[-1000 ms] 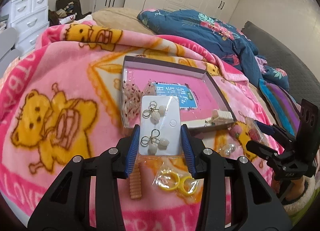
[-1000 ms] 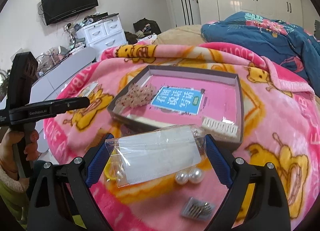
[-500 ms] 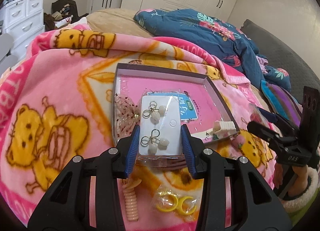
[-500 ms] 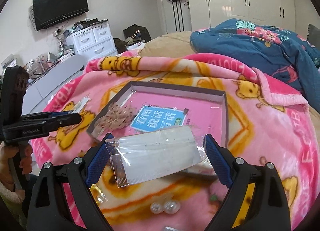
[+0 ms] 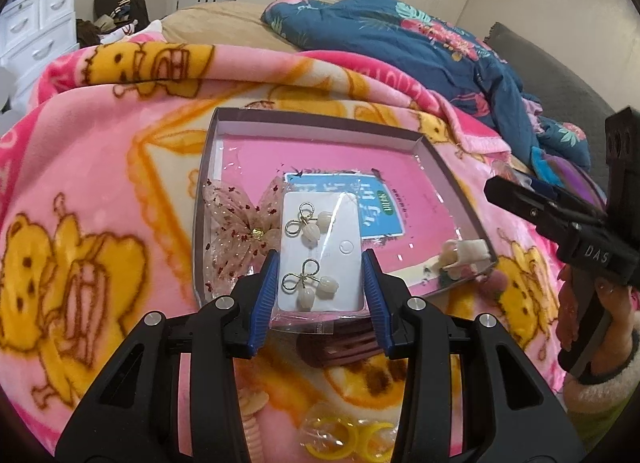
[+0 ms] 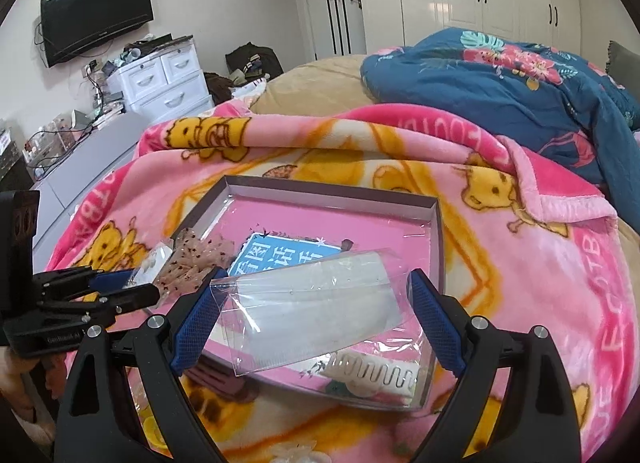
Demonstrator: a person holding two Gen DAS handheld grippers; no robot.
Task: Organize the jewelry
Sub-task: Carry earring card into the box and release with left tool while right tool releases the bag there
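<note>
Landmark: shallow grey-walled tray [image 5: 320,119] [image 6: 332,193] with pink floor, lying on the pink bear-print blanket [image 5: 100,191] [image 6: 540,263] on the bed

- Left hand-held gripper [image 5: 320,295] [image 6: 120,287]: blue pads closed on a bagged earring card [image 5: 320,259], white, two pairs of pale bead earrings on gold loops; card held over the tray's near-left edge
- Right hand-held gripper [image 6: 316,321] [image 5: 520,199]: pads clamped on a clear plastic bag [image 6: 316,303] with a whitish insert, contents not discernible; bag held over the tray's near edge
- Inside tray, centre: blue printed label [image 5: 380,207] [image 6: 280,257]
- Inside tray, left side: sheer pink bow with red dots [image 5: 240,227] [image 6: 192,259]
- Inside tray, near-right corner: cream hair comb [image 5: 466,253] [image 6: 376,375]
- Outside tray, just beside its near wall: dark maroon hair clip [image 5: 340,343] [image 6: 216,379]
- Outside tray, nearer the camera on the blanket: yellow rings in a clear bag [image 5: 348,439]; peach spiral hair tie [image 5: 252,423]
- Beyond tray: blue floral duvet [image 5: 420,43] [image 6: 500,75]
</note>
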